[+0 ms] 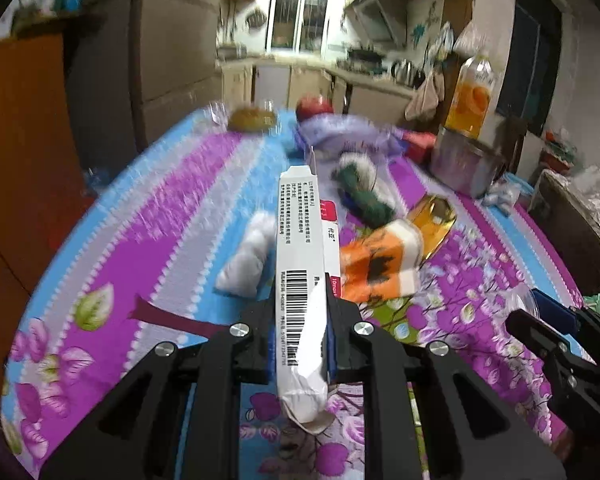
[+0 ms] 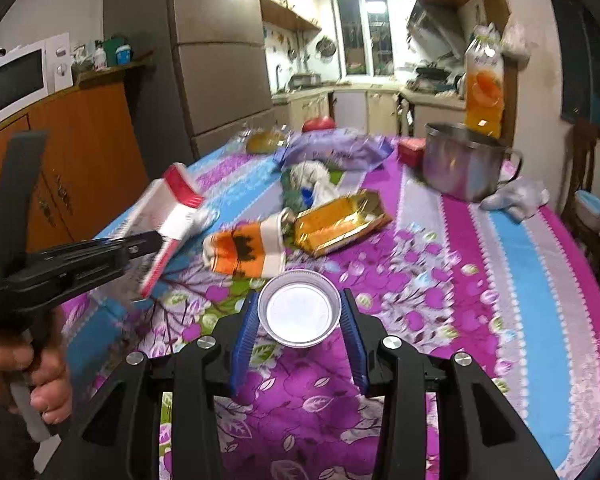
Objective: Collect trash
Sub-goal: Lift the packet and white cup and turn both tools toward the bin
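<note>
My left gripper point(image 1: 300, 304) is shut on a long white and red carton box point(image 1: 300, 232), which sticks out ahead above the flowered tablecloth point(image 1: 160, 220). The right wrist view shows that same gripper point(image 2: 156, 240) at the left, a hand on its handle, with the box point(image 2: 172, 204) in its jaws. My right gripper point(image 2: 298, 300) is shut on a clear plastic cup point(image 2: 298, 312), its blue pads against the rim. On the cloth lie an orange and white carton point(image 2: 248, 252), a gold wrapper point(image 2: 340, 220), a white tissue wad point(image 1: 248, 256) and a green and white bundle point(image 1: 364, 192).
A steel pot point(image 2: 464, 164) and an orange drink bottle point(image 2: 484, 88) stand at the table's far right. A purple bag point(image 2: 332, 148), a red apple point(image 2: 318, 124) and a red box point(image 2: 412, 146) lie at the far end. An orange cabinet point(image 2: 80, 152) flanks the left side.
</note>
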